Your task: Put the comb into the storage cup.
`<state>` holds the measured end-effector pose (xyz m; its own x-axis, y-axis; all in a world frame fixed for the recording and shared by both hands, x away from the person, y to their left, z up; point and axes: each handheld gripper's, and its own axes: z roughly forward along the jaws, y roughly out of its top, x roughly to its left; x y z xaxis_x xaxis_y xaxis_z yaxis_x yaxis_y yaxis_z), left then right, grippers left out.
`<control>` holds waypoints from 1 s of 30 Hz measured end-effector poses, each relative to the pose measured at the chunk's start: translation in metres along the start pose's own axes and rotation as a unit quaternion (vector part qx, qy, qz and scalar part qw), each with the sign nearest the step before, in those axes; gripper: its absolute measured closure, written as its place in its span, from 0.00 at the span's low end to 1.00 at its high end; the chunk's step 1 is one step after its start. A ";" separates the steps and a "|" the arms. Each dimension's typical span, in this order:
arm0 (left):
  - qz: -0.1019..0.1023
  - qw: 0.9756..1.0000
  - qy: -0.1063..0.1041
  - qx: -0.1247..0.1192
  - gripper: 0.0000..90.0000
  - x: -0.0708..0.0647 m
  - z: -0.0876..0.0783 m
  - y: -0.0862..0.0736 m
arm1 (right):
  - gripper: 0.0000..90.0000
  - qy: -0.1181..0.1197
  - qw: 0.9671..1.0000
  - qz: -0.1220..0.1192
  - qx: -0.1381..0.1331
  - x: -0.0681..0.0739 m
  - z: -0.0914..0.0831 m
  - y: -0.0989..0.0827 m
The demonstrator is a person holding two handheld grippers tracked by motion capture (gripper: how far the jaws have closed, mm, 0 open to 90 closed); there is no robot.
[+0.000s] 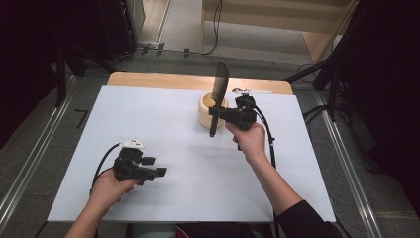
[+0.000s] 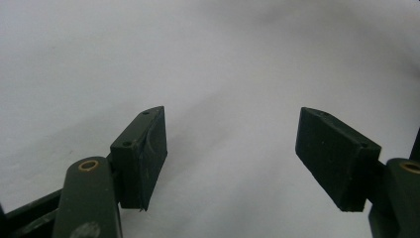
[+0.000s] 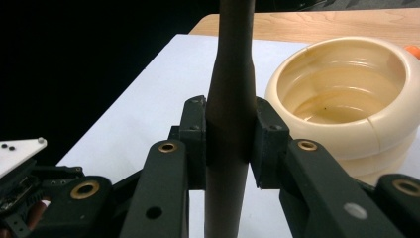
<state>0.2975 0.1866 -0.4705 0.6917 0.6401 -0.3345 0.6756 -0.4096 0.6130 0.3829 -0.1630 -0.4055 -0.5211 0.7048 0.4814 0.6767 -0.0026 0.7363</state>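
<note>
My right gripper [image 1: 214, 112] is shut on the handle of a dark comb [image 1: 220, 83], which stands upright with its toothed part on top. In the right gripper view the jaws press both sides of the comb's handle [image 3: 230, 74]. A cream round holder [image 1: 203, 107] with a hollow middle sits on the table just behind the comb, and its rim [image 3: 317, 126] lies close on the right of the jaws. At the front left, my left gripper [image 1: 154, 166] rests low over the white sheet, and it stands open [image 2: 230, 153] with nothing between its jaws.
A white sheet [image 1: 173, 124] covers the wooden table [image 1: 163, 79], whose bare wood shows along the far edge. A small orange thing [image 3: 412, 49] peeks out behind the holder. Dark stands and cables ring the table on the floor.
</note>
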 end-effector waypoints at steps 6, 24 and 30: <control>0.001 1.000 0.001 0.000 0.32 0.001 -0.001 0.000 | 0.78 0.009 1.000 0.006 -0.005 -0.002 0.003 0.013; -0.004 1.000 0.002 -0.006 0.32 0.005 -0.005 -0.003 | 0.78 -0.004 1.000 0.011 -0.025 -0.013 0.012 0.051; -0.001 1.000 0.001 -0.002 0.32 0.003 -0.005 -0.003 | 0.78 -0.025 0.999 0.007 -0.030 -0.018 0.016 0.064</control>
<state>0.2968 0.1930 -0.4701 0.6893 0.6424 -0.3349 0.6767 -0.4058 0.6144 0.4432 -0.1645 -0.3747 -0.4835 0.7396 0.4681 0.6505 -0.0542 0.7576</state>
